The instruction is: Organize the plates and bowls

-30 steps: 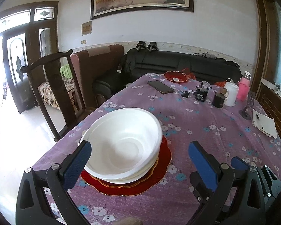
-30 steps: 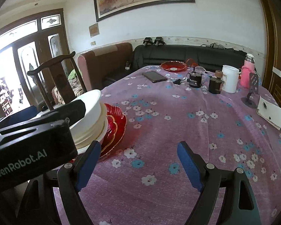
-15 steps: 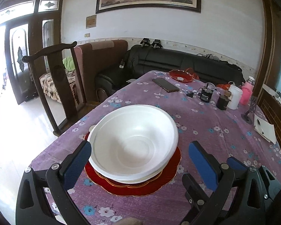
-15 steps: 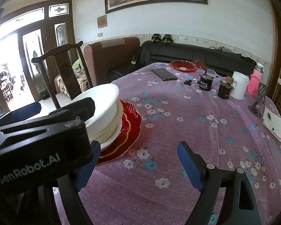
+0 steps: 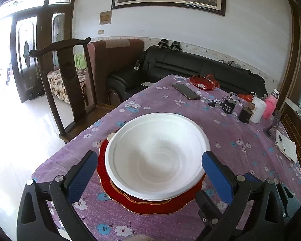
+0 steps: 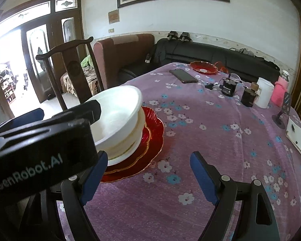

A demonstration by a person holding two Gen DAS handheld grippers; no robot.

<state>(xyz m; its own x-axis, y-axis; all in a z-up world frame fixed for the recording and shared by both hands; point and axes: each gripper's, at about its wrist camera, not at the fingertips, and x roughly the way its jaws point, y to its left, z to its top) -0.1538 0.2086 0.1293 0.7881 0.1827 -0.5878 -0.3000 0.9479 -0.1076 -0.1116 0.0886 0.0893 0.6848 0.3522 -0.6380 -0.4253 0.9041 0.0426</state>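
A stack of white bowls (image 5: 156, 156) sits on red gold-rimmed plates (image 5: 150, 206) near the table's front left corner. My left gripper (image 5: 149, 154) is open wide, and its blue fingers stand on either side of the top bowl's near rim without pressing on it. In the right wrist view the bowls (image 6: 118, 110) and plates (image 6: 152, 138) are at the left, partly hidden by the left gripper's black housing (image 6: 40, 140). My right gripper (image 6: 148, 172) is open over bare tablecloth, just right of the stack. A small red dish (image 5: 202, 82) lies at the far end.
On the purple flowered tablecloth (image 5: 230, 136) are a phone (image 5: 185, 91), dark jars (image 5: 228, 105), a white cup (image 5: 257, 109), a pink bottle (image 5: 271, 106) and a notepad (image 5: 287, 146) along the right. A wooden chair (image 5: 68, 76) stands by the left table edge.
Both grippers have drifted towards the stack. The bowls now look larger and sit centred between the left fingers. Neither pair of jaws has changed its opening.
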